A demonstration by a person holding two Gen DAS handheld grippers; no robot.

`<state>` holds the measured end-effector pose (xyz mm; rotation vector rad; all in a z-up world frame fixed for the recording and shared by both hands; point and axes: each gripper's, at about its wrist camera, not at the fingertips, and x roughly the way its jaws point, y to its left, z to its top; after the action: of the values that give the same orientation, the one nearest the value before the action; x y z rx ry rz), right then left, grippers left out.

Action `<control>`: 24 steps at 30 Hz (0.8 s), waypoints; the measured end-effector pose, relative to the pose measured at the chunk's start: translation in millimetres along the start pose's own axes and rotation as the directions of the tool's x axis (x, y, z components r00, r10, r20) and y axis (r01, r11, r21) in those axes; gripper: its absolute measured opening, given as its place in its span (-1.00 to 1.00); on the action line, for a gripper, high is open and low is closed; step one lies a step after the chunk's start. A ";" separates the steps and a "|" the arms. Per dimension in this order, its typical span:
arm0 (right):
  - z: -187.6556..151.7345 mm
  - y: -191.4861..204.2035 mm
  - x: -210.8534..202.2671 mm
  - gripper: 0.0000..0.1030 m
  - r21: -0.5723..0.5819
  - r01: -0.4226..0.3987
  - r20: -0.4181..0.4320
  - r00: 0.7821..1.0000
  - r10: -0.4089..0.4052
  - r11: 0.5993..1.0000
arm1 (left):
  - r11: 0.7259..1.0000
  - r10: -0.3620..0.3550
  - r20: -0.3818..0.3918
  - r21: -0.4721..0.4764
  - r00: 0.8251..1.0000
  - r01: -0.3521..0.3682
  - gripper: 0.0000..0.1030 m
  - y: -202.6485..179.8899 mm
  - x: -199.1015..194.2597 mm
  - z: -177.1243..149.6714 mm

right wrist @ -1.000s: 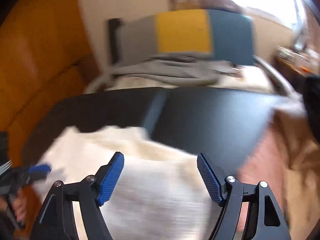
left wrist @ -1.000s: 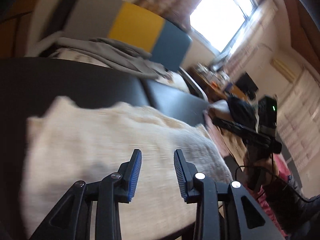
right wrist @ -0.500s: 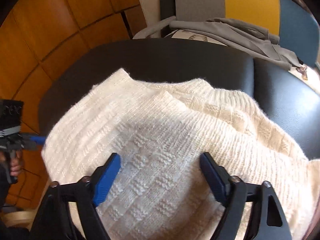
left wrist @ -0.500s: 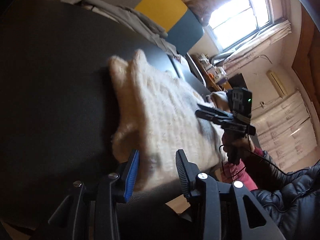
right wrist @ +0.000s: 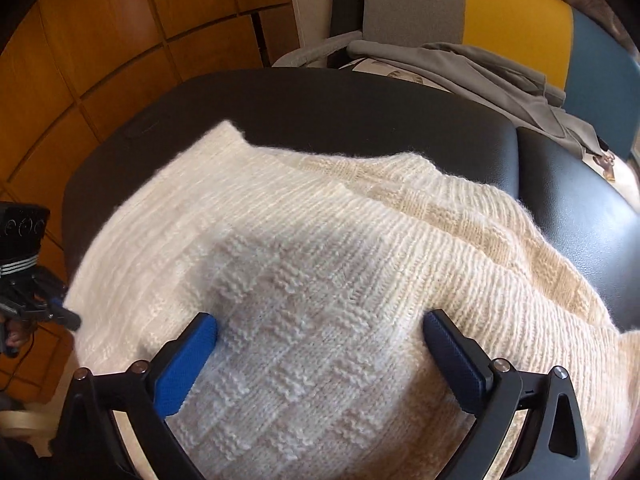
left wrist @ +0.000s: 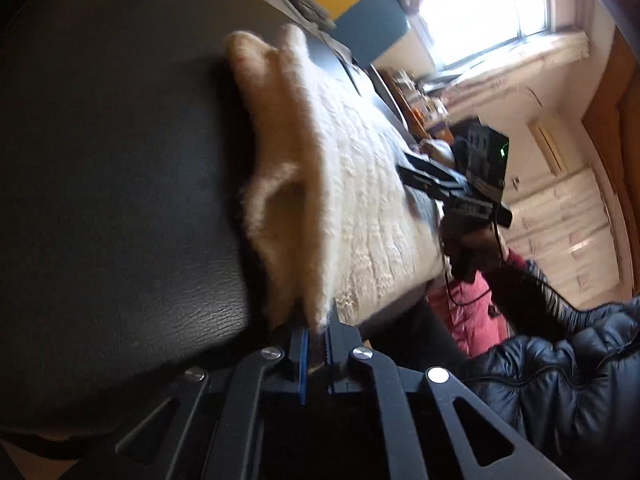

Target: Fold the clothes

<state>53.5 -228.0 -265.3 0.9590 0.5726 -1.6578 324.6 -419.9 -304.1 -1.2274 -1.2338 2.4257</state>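
A cream knitted sweater [right wrist: 320,240] lies spread on a black padded table [right wrist: 320,112]. In the left wrist view the sweater [left wrist: 360,184] runs away from the camera, and its near corner stands folded up. My left gripper [left wrist: 316,328] is closing, and its blue pads press on that corner. It also shows at the left edge of the right wrist view as the left gripper [right wrist: 60,314]. My right gripper [right wrist: 320,320] hovers over the middle of the sweater with its jaws opening wide; knit lies below them, not pinched. The left wrist view shows the right gripper [left wrist: 410,170] above the sweater's far side.
A grey garment [right wrist: 500,68] lies over a chair [right wrist: 516,12] with a grey, yellow and blue back behind the table. Orange wood panelling [right wrist: 100,40] stands to the left. A bright window [left wrist: 480,8] and a person's dark padded sleeve [left wrist: 560,360] are to the right.
My left gripper came down to the sweater's near corner and closed on it. My right gripper dropped over the sweater's middle while its jaws spread wider.
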 end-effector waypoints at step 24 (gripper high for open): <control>-11.0 -58.7 -70.2 0.99 0.152 0.071 0.104 0.991 -0.087 0.986 | 0.992 0.106 -0.009 0.065 0.994 -0.105 -0.35 2.6 51.7 191.1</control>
<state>7.4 -162.6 -219.5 0.9543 0.4219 -1.8328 152.3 -512.9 -274.9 -1.3199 -1.1052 2.5059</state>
